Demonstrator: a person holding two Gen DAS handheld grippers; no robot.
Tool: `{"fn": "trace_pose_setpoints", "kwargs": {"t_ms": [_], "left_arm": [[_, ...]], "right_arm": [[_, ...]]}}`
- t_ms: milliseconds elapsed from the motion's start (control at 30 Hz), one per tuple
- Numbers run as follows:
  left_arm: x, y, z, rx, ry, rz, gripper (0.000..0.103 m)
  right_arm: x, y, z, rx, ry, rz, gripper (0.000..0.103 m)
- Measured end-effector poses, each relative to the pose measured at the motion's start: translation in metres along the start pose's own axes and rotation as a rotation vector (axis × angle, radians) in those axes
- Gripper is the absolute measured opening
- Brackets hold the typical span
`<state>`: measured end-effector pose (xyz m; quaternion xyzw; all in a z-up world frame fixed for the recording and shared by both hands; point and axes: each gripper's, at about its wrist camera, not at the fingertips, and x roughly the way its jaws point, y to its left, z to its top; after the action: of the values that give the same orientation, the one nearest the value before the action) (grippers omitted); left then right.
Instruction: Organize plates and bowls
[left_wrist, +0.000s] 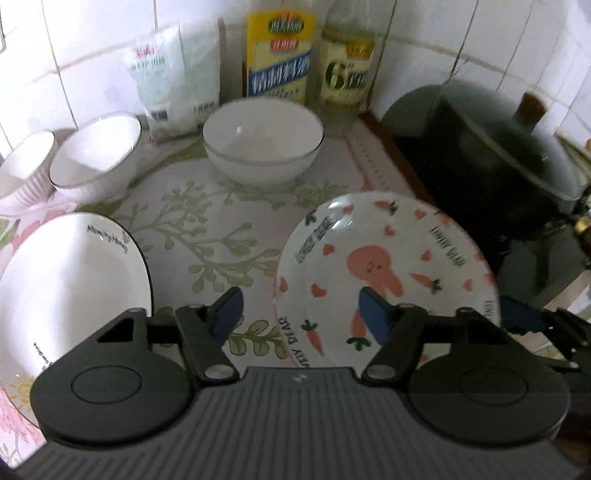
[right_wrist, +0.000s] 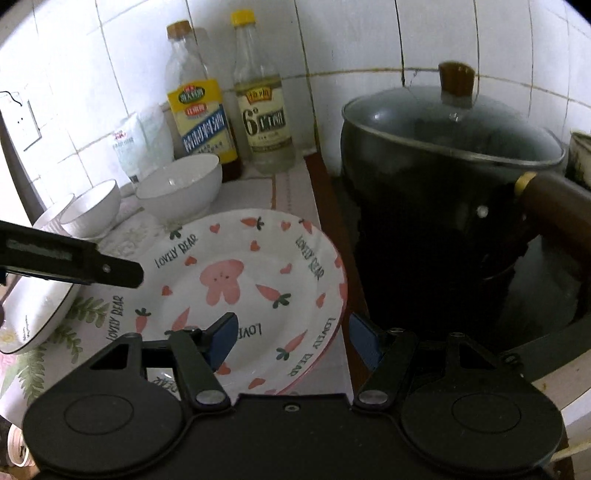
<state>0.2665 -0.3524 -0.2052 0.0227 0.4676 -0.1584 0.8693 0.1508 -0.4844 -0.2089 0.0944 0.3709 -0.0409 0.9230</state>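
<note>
A carrot-and-bear patterned plate (left_wrist: 388, 273) lies on the floral cloth at right; it also shows in the right wrist view (right_wrist: 251, 291). A white plate with a black rim (left_wrist: 74, 280) lies at left, also seen at the left edge of the right wrist view (right_wrist: 37, 314). Two stacked white bowls (left_wrist: 262, 144) stand behind, and two smaller bowls (left_wrist: 96, 155) at far left. My left gripper (left_wrist: 301, 314) is open above the patterned plate's left rim. My right gripper (right_wrist: 291, 334) is open, its jaws either side of that plate's near right rim.
A dark lidded pot (right_wrist: 450, 177) sits on the stove right of the cloth. Two condiment bottles (right_wrist: 266, 118) and a white bag (left_wrist: 173, 77) stand against the tiled wall. The left gripper's finger (right_wrist: 92, 266) reaches in from the left in the right wrist view.
</note>
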Motion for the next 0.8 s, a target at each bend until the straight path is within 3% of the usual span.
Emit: {"fn": "trace_pose_setpoints", "kwargs": {"t_ms": [133, 200, 233, 267, 500, 667, 800], "left_arm": [[0.016, 0.003, -0.001, -0.001, 0.046, 0.002, 0.056], [0.021, 0.004, -0.004, 0.0, 0.067, 0.003, 0.046], [0.024, 0.005, -0.005, -0.004, 0.085, 0.004, 0.034], [0.027, 0.006, -0.006, -0.013, 0.106, -0.005, 0.028], [0.028, 0.008, -0.01, -0.073, 0.112, -0.023, 0.026], [0.03, 0.011, -0.006, -0.107, 0.133, -0.029, 0.026], [0.033, 0.01, 0.001, -0.137, 0.185, -0.006, 0.026]], "right_arm": [[0.01, -0.003, -0.001, 0.021, 0.039, 0.039, 0.061], [0.014, -0.006, -0.002, 0.041, 0.054, 0.054, 0.055], [0.016, -0.008, -0.003, 0.052, 0.069, 0.06, 0.052], [0.017, -0.008, -0.003, 0.057, 0.066, 0.062, 0.052], [0.018, -0.004, -0.003, 0.031, 0.087, 0.048, 0.051], [0.019, -0.009, 0.001, 0.055, 0.106, 0.043, 0.041], [0.02, -0.008, 0.007, 0.041, 0.153, 0.044, 0.04]]}}
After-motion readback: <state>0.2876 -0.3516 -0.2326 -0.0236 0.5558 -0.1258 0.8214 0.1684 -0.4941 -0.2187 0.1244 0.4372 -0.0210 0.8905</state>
